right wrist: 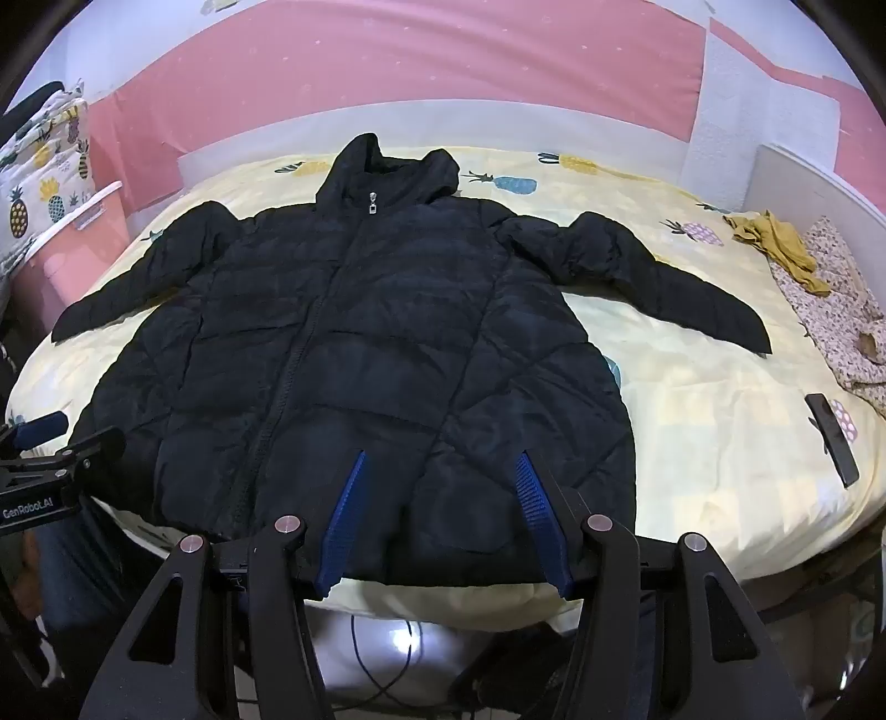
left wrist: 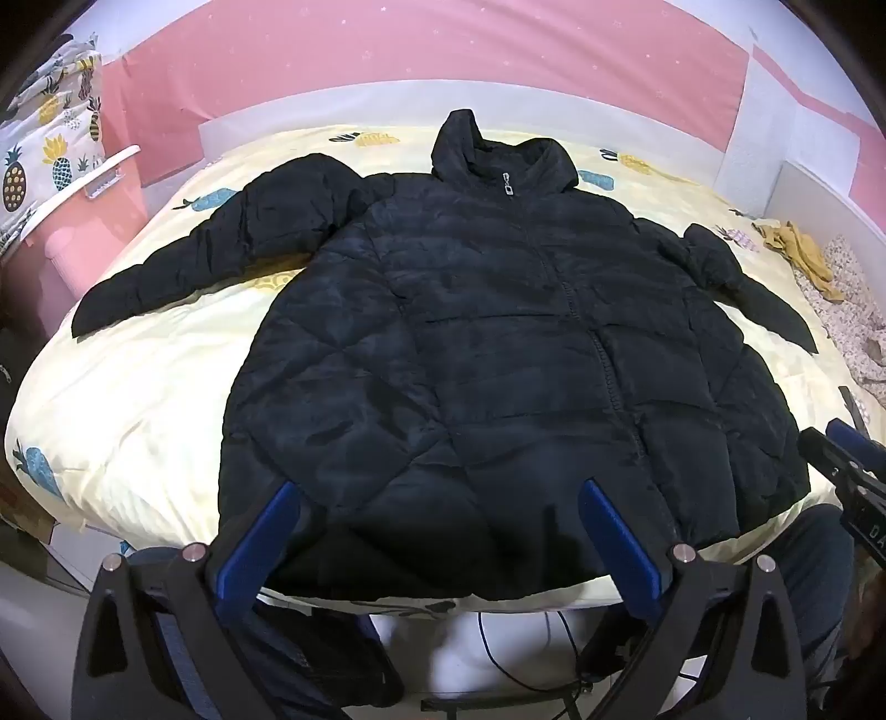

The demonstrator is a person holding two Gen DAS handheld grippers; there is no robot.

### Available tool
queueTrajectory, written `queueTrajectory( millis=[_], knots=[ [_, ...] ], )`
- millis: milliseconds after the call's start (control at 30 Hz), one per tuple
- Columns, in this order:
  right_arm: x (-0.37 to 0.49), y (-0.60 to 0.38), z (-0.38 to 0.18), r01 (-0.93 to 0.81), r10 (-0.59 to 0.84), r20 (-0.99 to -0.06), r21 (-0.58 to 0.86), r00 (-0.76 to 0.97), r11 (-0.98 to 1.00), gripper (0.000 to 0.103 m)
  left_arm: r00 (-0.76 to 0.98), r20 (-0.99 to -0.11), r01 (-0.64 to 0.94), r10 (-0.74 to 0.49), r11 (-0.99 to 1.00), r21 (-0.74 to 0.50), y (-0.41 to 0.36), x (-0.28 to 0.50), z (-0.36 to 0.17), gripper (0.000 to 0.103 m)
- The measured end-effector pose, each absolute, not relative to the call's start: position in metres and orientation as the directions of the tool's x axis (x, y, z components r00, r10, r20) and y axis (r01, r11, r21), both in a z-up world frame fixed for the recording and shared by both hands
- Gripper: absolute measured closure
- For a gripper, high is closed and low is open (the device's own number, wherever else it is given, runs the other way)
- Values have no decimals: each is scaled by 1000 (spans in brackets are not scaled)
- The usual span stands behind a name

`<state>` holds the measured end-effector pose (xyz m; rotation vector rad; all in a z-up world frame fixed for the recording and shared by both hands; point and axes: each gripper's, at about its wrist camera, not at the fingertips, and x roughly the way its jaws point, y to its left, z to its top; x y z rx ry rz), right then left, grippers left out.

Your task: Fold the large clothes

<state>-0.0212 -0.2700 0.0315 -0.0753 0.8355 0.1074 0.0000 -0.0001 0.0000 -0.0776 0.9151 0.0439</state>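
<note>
Your black puffer jacket (left wrist: 498,343) lies flat, zipped, front up on the bed (left wrist: 138,421), both sleeves spread, hood toward the pink wall (left wrist: 443,50). Your left claw (left wrist: 437,493) and right claw (right wrist: 443,459) both hover over the hem, jaws apart, gripping nothing.
</note>
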Motion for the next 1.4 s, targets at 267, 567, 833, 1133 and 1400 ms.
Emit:
queueTrajectory(
  millis=[267,567,833,1133,1400],
  knots=[
    [-22,-269,32,-124,65,-742,-25,668,992,47,615,-788,-67,-2,996,-55,0,0,0,1],
    [-22,-268,33,-125,67,-741,-24,668,992,47,615,-788,-65,-3,996,-54,0,0,0,1],
    [-22,-268,32,-124,65,-741,-25,668,992,47,610,-793,-65,-7,996,-59,-3,-2,4,1],
    [-19,-266,30,-124,65,-743,-24,666,992,47,610,-792,-64,-7,996,-58,-2,-2,4,1],
    [-23,-265,31,-124,66,-744,-24,665,992,47,610,-792,-64,-7,996,-58,-5,-2,3,1]
  ],
)
